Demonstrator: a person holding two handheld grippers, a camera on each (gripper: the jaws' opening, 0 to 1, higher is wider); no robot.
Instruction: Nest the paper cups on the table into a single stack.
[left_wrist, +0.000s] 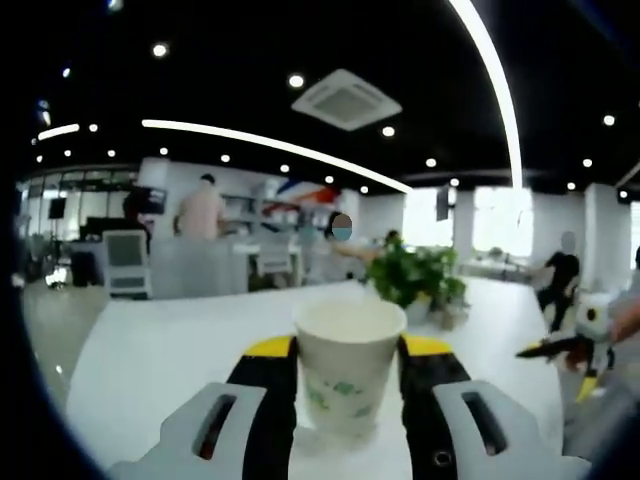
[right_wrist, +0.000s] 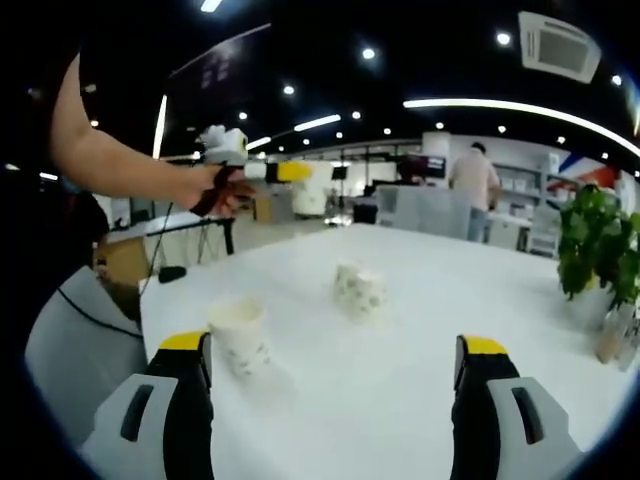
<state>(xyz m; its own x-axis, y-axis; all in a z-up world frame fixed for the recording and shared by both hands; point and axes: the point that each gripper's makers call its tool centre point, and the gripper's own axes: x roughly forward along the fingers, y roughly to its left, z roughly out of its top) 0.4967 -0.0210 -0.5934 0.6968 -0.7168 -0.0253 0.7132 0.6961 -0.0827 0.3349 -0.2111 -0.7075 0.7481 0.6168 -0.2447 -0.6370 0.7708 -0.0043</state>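
Note:
A white paper cup (left_wrist: 348, 372) with a faint green print stands upright between my left gripper's (left_wrist: 348, 347) yellow-tipped jaws, which are shut on its sides above the white table (left_wrist: 150, 350). In the right gripper view a hand holds that left gripper (right_wrist: 290, 172) up above the table's far left end. My right gripper (right_wrist: 334, 345) is open, its jaws wide apart and low over the table (right_wrist: 420, 330). An upright paper cup (right_wrist: 240, 338) stands just by its left jaw. Farther off, another printed cup (right_wrist: 358, 288) appears to lie on its side. The right gripper (left_wrist: 565, 350) shows at the right edge of the left gripper view.
A potted green plant (left_wrist: 415, 275) (right_wrist: 595, 245) stands at the table's far side, with a small glass object (right_wrist: 610, 335) beside it. The table's left edge (right_wrist: 150, 300) is near a person's arm and body. Office desks, chairs and several people are in the background.

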